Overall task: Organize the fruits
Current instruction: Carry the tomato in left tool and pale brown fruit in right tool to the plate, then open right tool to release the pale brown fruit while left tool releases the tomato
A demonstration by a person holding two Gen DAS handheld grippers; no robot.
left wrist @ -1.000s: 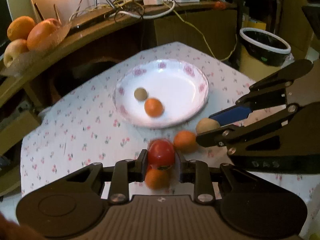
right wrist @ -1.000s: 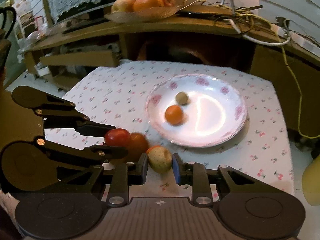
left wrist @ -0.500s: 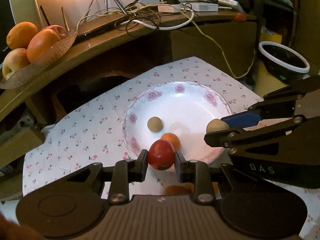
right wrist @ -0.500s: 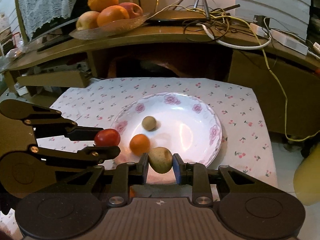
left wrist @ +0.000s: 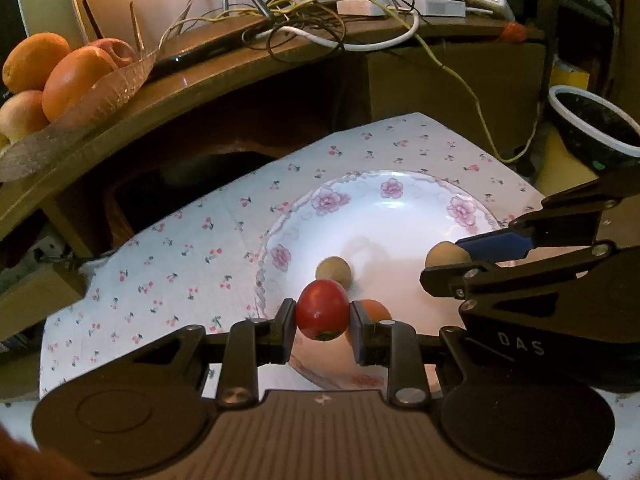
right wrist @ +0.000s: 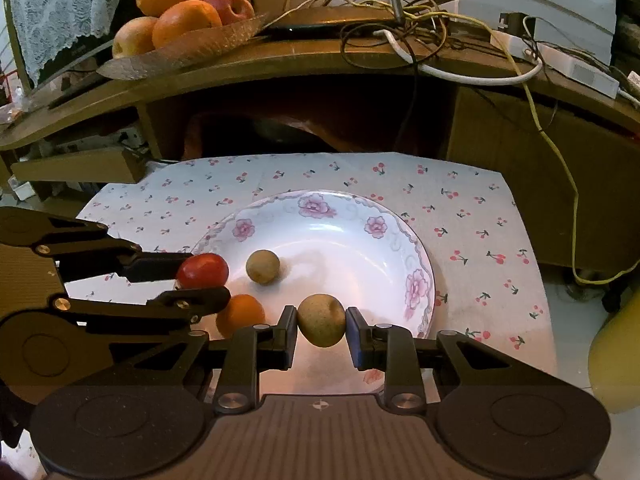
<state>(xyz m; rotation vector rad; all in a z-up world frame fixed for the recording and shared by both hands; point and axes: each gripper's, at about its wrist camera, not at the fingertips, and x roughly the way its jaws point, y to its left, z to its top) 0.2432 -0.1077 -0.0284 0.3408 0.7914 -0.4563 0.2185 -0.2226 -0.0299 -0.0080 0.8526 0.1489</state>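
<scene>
1. Left wrist view: the left gripper (left wrist: 322, 322) is seen with its jaws clamped on a red tomato-like fruit (left wrist: 322, 310), which is held above the near-left part of the white flowered plate (left wrist: 384, 192).
2. Left wrist view: a small tan round fruit (left wrist: 334, 271) is noted lying in the plate, just beyond the held red fruit. An orange fruit (left wrist: 374, 308) is partly hidden behind the gripper's right-hand finger; it lies in the plate.
3. Left wrist view: the right gripper (left wrist: 444, 258) is observed entering from the right, its jaws closed on a tan-brown fruit (left wrist: 445, 254) over the plate's right half.
4. Left wrist view: the plate is set on a cherry-print tablecloth (left wrist: 180, 248). On the wooden shelf (left wrist: 240, 76) behind, a glass dish (left wrist: 100, 100) holds oranges and apples; tangled cables (left wrist: 320, 24) are recorded further right.
5. Right wrist view: the right gripper (right wrist: 322, 330) is seen with jaws clamped on the tan-brown fruit (right wrist: 322, 320), held above the plate's (right wrist: 416, 248) near portion.
6. Right wrist view: the left gripper (right wrist: 208, 280) enters from the left, shut upon the red fruit (right wrist: 202, 270) at the plate's left edge.
7. Right wrist view: the small tan fruit (right wrist: 262, 266) and the orange fruit (right wrist: 240, 315) are recorded inside the plate, apart from each other; the orange one lies just below the left gripper's lower finger.
8. Right wrist view: the glass dish (right wrist: 180, 50) of fruit stands on the shelf (right wrist: 300, 56) behind the tablecloth (right wrist: 472, 216).
</scene>
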